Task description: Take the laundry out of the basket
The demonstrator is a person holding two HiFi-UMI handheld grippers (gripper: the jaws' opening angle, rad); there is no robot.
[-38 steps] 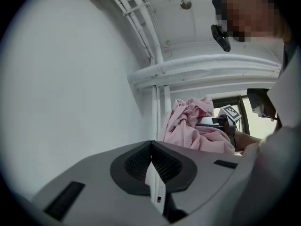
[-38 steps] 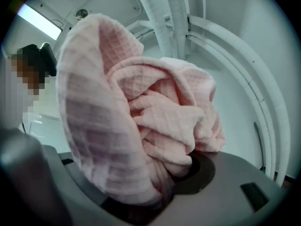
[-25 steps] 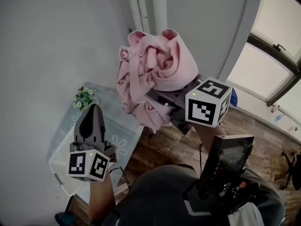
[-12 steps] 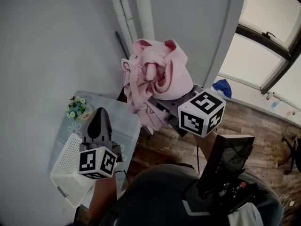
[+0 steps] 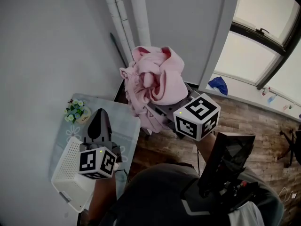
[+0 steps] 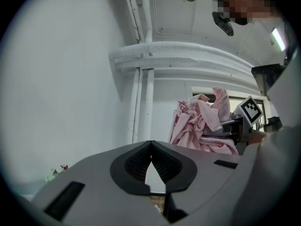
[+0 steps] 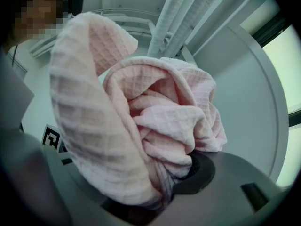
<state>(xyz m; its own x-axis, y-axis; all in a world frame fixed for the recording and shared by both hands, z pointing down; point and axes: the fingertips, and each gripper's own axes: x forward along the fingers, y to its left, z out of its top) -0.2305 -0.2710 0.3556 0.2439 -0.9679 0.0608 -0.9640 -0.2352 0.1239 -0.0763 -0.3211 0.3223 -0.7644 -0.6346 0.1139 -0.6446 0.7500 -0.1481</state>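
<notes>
The fingers of the right gripper (image 7: 162, 192) pinch the bunched pink towel (image 5: 157, 81), so its hanging folds should travel well clear of the basket (image 5: 66, 173), while the left gripper (image 5: 99, 113) waits empty, fingers pressed together.

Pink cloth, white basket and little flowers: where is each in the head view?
pink cloth (image 5: 157, 81), head view, bunched middle folds
white basket (image 5: 66, 173), head view, perforated side wall
flowers (image 5: 75, 111), head view, the blossoms

A plain room of a home: wood floor (image 5: 244, 119), corner pipes (image 5: 137, 18), a big window (image 5: 251, 51), flowers (image 5: 75, 111) on the worktop (image 5: 126, 124), a basket (image 5: 68, 171).
</notes>
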